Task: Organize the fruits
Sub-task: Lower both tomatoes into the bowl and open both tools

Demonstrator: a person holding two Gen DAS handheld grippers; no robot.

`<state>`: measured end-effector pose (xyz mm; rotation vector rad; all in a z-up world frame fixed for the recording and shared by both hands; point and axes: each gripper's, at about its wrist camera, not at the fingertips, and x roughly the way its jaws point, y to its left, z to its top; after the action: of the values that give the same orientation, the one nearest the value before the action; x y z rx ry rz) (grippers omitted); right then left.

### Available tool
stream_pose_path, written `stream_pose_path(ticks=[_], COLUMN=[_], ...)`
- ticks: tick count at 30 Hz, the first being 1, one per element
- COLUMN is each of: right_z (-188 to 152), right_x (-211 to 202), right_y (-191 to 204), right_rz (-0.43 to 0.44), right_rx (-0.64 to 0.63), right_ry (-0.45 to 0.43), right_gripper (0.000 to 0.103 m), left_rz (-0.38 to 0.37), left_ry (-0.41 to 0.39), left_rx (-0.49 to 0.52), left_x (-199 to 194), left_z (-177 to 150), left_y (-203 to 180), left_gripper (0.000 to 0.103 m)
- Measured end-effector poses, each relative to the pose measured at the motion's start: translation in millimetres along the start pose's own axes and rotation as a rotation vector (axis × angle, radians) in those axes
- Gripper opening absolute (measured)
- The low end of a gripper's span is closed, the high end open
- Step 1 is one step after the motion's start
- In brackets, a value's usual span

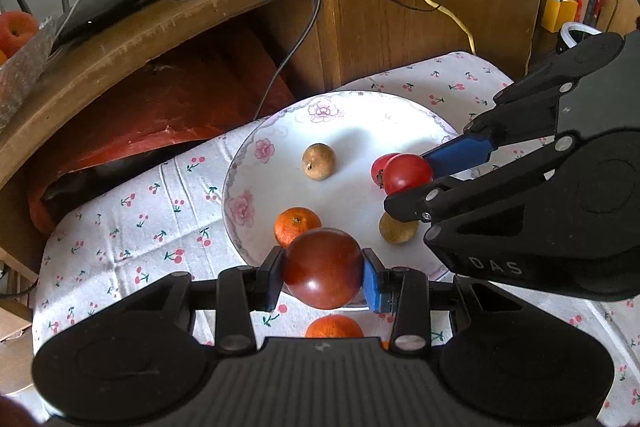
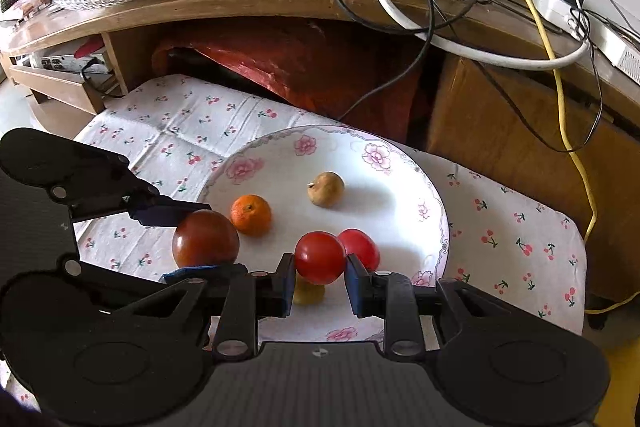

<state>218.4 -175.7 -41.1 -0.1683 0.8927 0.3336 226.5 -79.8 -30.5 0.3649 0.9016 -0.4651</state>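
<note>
Left wrist view: the left tool (image 1: 323,269) clamps a dark red tomato (image 1: 322,268) above the near rim of the flowered plate (image 1: 256,155). The right tool (image 2: 318,277) grips a bright red tomato (image 2: 320,257) over the plate, beside another red tomato (image 2: 362,247), a small orange (image 2: 251,215) and a brown fruit (image 2: 326,189).
</note>
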Motion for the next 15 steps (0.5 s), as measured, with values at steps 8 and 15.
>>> stream_pose_path(ticks=[8, 15], right_z=[4.3, 8.2], right_x=[10.9, 13.7], right_y=[-8.1, -12.1], right_rz=[-0.003, -0.011], right_rx=[0.001, -0.015], right_ry=[-0.013, -0.038], right_gripper=[0.023, 0.026], left_rz=[-0.003, -0.007], left_ry=[0.007, -0.009], left_rx=[0.021, 0.019], left_x=[16.6, 22.8], left_z=[4.8, 7.4], left_y=[-1.4, 1.6], left_gripper=[0.047, 0.047])
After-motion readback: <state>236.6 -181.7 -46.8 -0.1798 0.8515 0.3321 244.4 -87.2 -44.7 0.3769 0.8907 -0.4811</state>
